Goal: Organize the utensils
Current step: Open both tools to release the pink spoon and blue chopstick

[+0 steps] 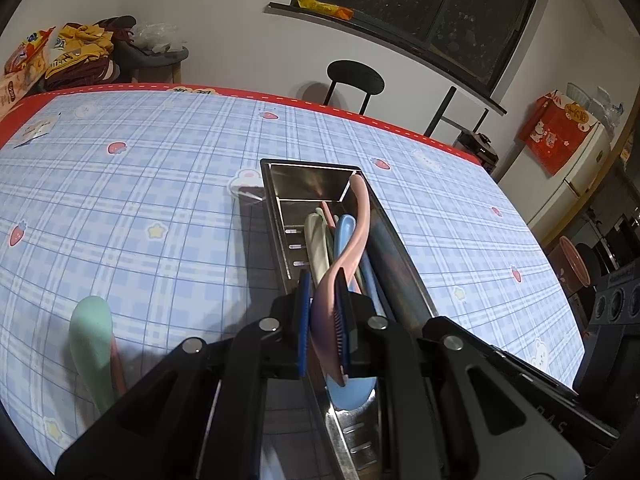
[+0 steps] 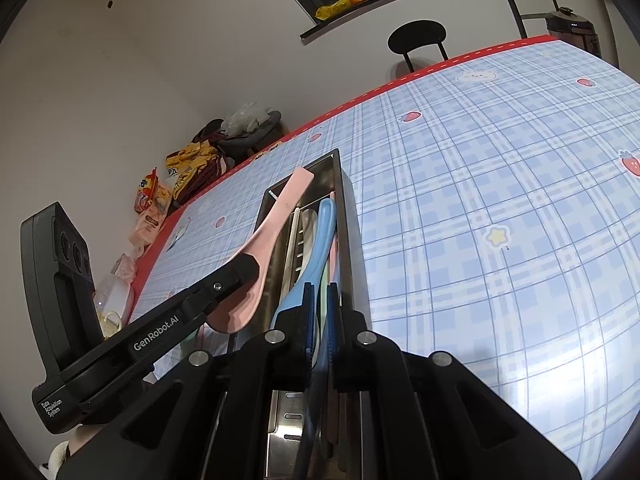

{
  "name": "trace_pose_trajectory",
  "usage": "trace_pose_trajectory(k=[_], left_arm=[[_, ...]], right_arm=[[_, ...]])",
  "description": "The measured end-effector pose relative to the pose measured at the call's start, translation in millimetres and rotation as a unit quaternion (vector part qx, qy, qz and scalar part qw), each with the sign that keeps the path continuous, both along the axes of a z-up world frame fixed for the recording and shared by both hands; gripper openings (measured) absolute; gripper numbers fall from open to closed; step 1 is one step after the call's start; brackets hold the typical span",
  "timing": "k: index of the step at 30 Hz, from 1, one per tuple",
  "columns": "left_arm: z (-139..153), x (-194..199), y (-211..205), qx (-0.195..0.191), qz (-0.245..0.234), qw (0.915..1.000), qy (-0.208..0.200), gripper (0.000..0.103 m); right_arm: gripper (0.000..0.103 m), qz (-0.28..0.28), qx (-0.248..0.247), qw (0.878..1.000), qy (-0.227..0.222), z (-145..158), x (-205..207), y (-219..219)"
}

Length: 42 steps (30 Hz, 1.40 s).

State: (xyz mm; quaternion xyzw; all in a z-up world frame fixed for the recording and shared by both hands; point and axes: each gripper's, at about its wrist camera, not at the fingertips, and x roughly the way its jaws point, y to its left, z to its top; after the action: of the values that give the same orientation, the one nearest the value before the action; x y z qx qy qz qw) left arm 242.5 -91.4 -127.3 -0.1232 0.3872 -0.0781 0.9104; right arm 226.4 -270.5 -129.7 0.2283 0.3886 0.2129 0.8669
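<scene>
On the blue plaid tablecloth stood a long steel utensil tray, long axis running away from both cameras toward the far red edge of the table. Divided by a cross wall into a short far compartment and a long near one. Inside the long one lay a blue spoon and a cream spoon, lengthwise, handles pointing toward the far end; a few more pale handles beside them, too crowded to tell apart.

Above the tray hung the left gripper, jaws narrow and clamped on a pink spoon by its bowl end. Pink handle stretched forward and away along the tray's axis, tip reaching over the cross wall near the right rim; from the right wrist view, seen slanting up and over the tray's left rim, handle end raised above the far compartment, bowl low at the gripper.

Just over the tray's near part hovered the right gripper, blue pads drawn nearly together with only a slit between; a sliver of the blue spoon's bowl showed behind that slit, but whether pinched or merely behind, could not tell.

To the left of the tray, apart from it, lay a green spoon flat on the cloth, bowl toward the far side.
</scene>
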Motion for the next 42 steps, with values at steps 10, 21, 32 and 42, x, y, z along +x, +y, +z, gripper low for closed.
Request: trace_pose_trajectory(k=[10, 21, 32, 42], left_arm=[[2.0, 2.5, -5.1, 0.011, -0.007, 0.9999, -0.002, 0.016], [7.8, 9.7, -11.7, 0.048, 0.008, 0.9986, -0.018, 0.029], [50.1, -28.2, 21.0, 0.074, 0.011, 0.9934, -0.086, 0.088], [70.4, -84.7, 81.0, 0.107, 0.038, 0.9872, -0.112, 0.097]], right_arm=[[0.009, -0.019, -0.006, 1.0, -0.009, 4.9, -2.8, -7.0], [0.009, -0.023, -0.004, 1.0, -0.007, 4.8, -4.1, -8.2], [0.088, -0.087, -0.024, 0.995, -0.039, 15.7, -12.7, -23.7], [0.097, -0.153, -0.088, 0.981, -0.077, 22.8, -22.4, -26.8]])
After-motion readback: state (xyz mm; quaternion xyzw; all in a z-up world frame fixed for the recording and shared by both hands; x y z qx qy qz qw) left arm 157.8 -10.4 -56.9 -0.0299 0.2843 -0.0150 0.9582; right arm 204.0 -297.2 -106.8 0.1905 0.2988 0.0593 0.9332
